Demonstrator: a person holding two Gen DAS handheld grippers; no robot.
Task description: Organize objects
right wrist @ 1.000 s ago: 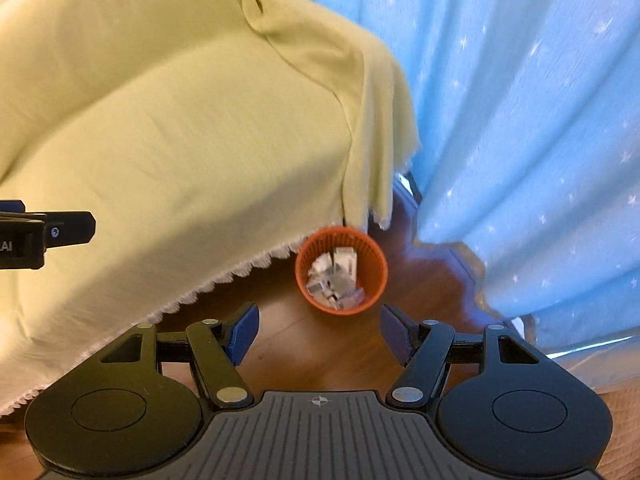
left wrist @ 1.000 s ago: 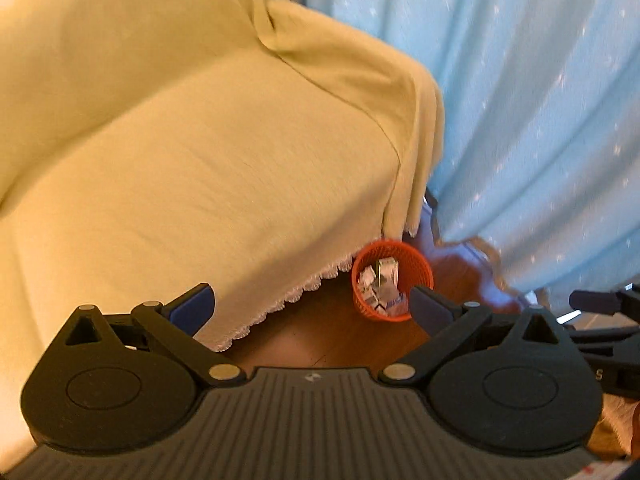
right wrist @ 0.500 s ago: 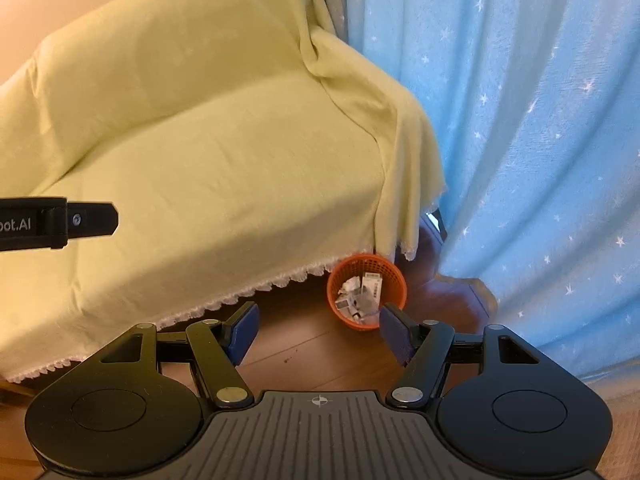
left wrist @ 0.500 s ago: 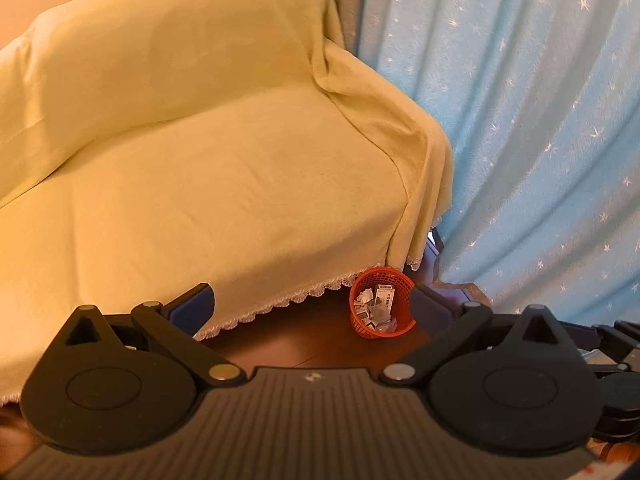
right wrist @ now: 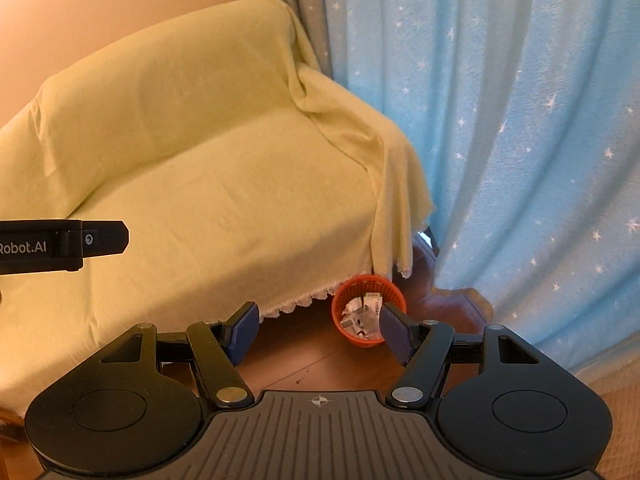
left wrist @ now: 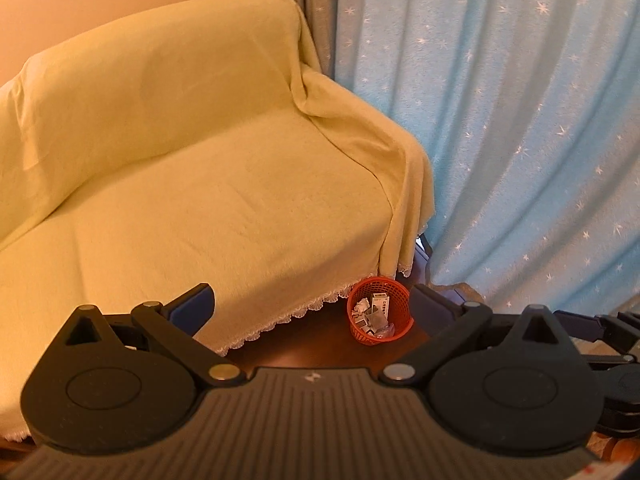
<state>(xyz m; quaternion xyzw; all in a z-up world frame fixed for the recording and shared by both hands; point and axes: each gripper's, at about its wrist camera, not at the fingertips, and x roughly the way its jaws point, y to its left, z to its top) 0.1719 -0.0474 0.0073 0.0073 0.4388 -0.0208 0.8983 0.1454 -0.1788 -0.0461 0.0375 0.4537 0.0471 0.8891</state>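
One sofa (left wrist: 208,200) under a yellow-green throw, nothing lying on its seat; one orange basket (left wrist: 380,314) on the floor at its right corner, holding several small boxes and crumpled papers, uncountable; one blue starred curtain (left wrist: 520,140). Left gripper (left wrist: 308,304) and right gripper (right wrist: 320,330): jaws apart, empty, well above the floor. Judged stage: sorting apparently complete, or between items; next move calls for finding any stray object.

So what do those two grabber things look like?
Both are black plastic. The left gripper and the right gripper each have a ribbed grey base with a small crosshair mark, two round black discs, silver rivets, and two fingers tipped with dark blue pads. Seen from the right wrist camera, the left one's side carries white lettering ending in "Robot.AI". No hands or sleeves show.
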